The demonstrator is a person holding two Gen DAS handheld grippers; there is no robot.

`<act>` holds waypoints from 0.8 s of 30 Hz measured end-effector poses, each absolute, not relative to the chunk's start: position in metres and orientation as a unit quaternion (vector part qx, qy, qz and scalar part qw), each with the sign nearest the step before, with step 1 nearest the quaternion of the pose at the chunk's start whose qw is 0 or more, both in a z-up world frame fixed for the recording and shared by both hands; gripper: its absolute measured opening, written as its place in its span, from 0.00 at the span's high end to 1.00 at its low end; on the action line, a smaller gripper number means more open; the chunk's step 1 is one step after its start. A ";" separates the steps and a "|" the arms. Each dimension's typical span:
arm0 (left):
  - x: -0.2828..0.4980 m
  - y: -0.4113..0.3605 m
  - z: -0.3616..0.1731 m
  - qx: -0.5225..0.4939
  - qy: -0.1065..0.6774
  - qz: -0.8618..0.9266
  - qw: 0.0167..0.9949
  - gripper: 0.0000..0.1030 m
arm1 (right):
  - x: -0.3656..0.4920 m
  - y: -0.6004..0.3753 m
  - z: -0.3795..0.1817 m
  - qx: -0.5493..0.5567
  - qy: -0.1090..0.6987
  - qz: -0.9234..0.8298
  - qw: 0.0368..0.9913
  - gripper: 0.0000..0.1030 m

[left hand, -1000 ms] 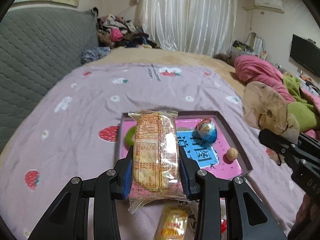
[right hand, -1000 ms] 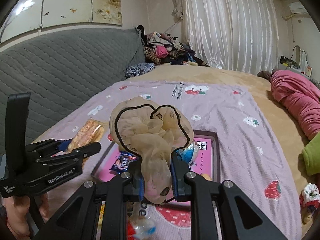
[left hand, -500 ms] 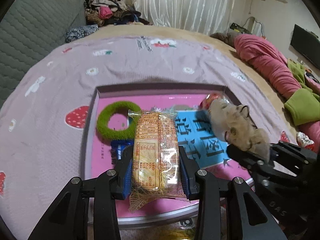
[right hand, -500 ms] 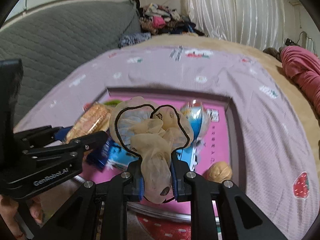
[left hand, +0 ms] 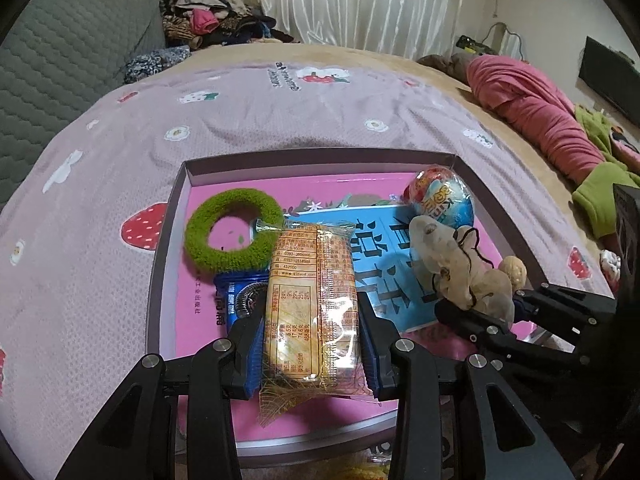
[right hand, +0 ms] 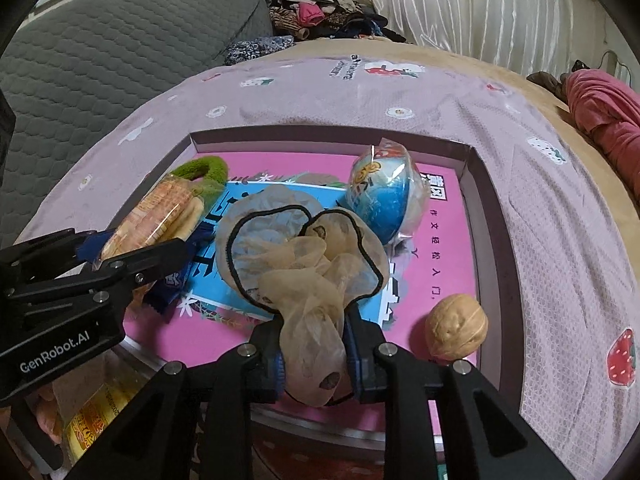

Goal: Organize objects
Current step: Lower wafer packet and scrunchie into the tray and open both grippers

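Observation:
My left gripper (left hand: 310,344) is shut on a clear-wrapped biscuit packet (left hand: 310,304), held low over the near left of a pink shallow box (left hand: 192,292). My right gripper (right hand: 314,356) is shut on a beige sheer scrunchie (right hand: 304,264) with a black edge, held over the box's near middle; it also shows in the left wrist view (left hand: 460,268). In the box lie a green fuzzy ring (left hand: 230,236), a blue cookie packet (left hand: 240,300), a wrapped blue toy egg (right hand: 384,200) and a walnut (right hand: 456,330).
The box (right hand: 486,264) sits on a purple strawberry-print bedspread (left hand: 100,208). A yellow snack packet (right hand: 90,426) lies just in front of the box. A grey headboard (left hand: 52,68), a clothes pile and a pink blanket (left hand: 532,108) lie around the bed.
Both grippers have come forward and down over the box with their loads. The box now fills both views, and the held items hang just above its floor.

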State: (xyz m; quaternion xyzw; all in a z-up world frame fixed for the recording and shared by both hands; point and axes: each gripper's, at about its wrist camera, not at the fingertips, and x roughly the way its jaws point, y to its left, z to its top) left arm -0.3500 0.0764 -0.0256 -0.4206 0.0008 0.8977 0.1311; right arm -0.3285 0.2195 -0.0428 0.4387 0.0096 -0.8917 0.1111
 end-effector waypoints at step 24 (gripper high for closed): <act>-0.352 0.075 -0.027 -0.420 0.019 0.901 0.107 0.27 | -0.322 0.212 -0.035 0.432 0.061 -0.895 0.094 0.39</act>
